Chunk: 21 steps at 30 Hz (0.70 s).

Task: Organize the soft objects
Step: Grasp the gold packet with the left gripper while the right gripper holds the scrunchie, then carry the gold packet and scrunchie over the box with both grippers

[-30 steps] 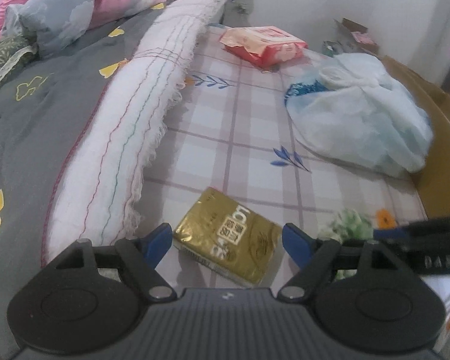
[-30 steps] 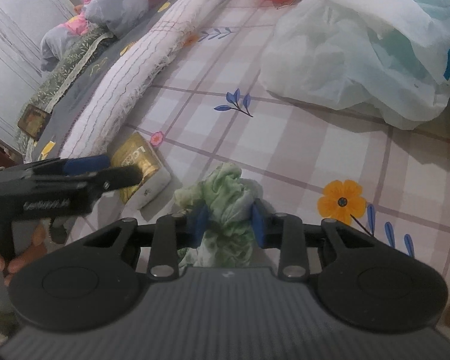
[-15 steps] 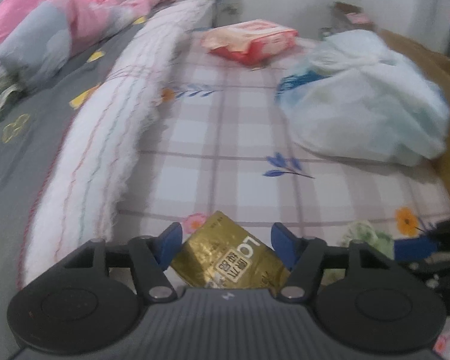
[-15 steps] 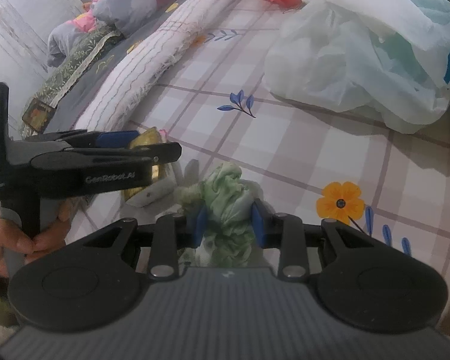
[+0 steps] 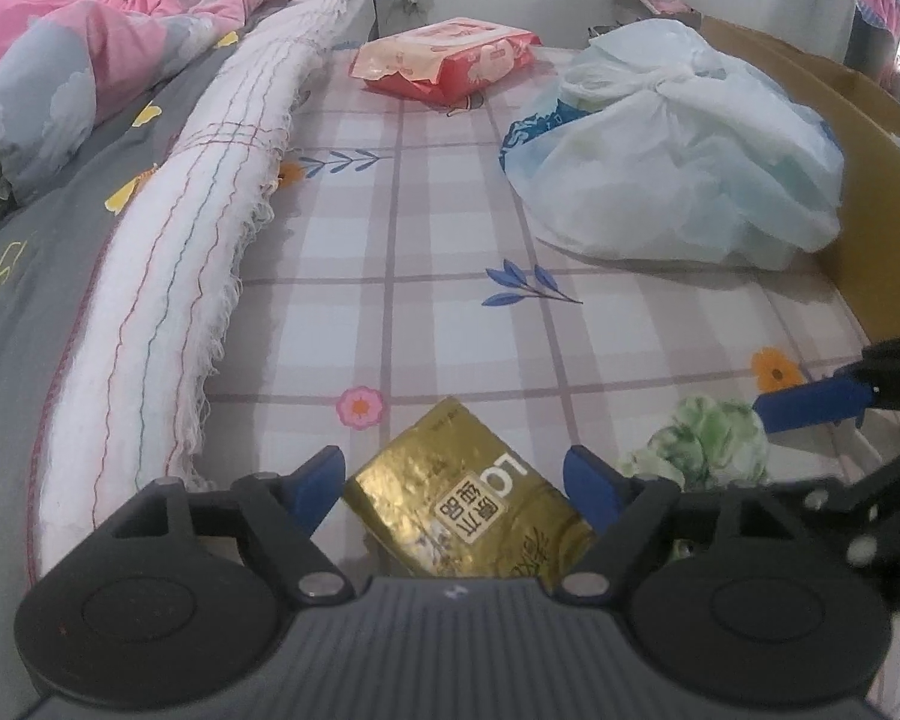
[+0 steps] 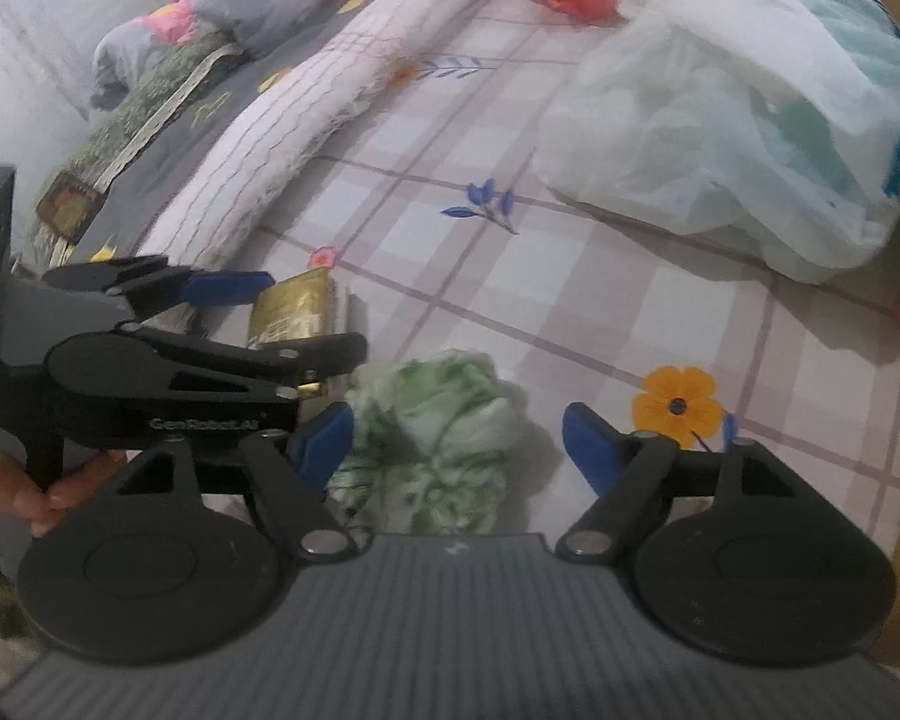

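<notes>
While both sets of jaws are opening, the left gripper (image 5: 453,477) straddles the gold tissue pack (image 5: 471,510) low in its frame, pads not pressing it. The right gripper (image 6: 456,441) is spread around the green cloth wad (image 6: 435,429), left pad about touching it. Plenty of bare checked bedsheet (image 5: 450,252) above; white plastic bag (image 5: 678,144) upper right, rolled white blanket (image 5: 210,228) left.

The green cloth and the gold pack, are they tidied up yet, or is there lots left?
Nothing looks put away yet. The green cloth lies bunched on the bed between the right hand-held gripper, whose jaws are opening off it. The gold pack sits between the left hand-held gripper, jaws opening, not squeezing it. The red pack and white bag remain untouched.
</notes>
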Each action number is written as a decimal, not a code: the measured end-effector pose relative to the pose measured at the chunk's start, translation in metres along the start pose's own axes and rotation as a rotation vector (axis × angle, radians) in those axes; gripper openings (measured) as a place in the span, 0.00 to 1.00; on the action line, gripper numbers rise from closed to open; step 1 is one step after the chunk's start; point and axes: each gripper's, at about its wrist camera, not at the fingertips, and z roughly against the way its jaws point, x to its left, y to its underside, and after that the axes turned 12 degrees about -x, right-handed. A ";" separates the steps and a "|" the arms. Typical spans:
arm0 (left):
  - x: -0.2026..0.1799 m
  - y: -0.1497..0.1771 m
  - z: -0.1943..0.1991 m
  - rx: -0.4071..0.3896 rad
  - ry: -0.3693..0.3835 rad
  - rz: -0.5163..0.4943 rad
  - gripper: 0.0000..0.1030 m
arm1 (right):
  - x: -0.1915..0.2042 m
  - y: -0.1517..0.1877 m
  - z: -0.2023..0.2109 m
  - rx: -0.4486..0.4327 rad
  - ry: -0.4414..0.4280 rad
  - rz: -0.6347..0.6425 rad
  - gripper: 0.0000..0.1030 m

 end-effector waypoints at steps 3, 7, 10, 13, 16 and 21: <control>0.000 0.003 -0.001 0.007 -0.012 -0.013 0.78 | 0.009 0.001 -0.003 0.011 0.017 0.059 0.78; 0.001 0.004 0.000 0.003 -0.011 -0.014 0.77 | 0.012 0.003 -0.007 0.030 0.020 0.080 0.78; 0.000 0.005 0.001 -0.002 -0.010 -0.023 0.76 | 0.017 0.004 -0.008 0.035 0.029 0.118 0.78; 0.001 0.006 0.001 -0.005 -0.005 -0.022 0.75 | 0.022 0.005 -0.010 0.041 0.036 0.160 0.76; 0.005 0.006 0.002 -0.008 0.007 -0.005 0.73 | 0.029 0.007 -0.010 0.050 0.043 0.211 0.72; 0.007 0.008 0.007 -0.019 0.035 0.000 0.70 | 0.031 0.007 -0.008 0.055 0.037 0.225 0.60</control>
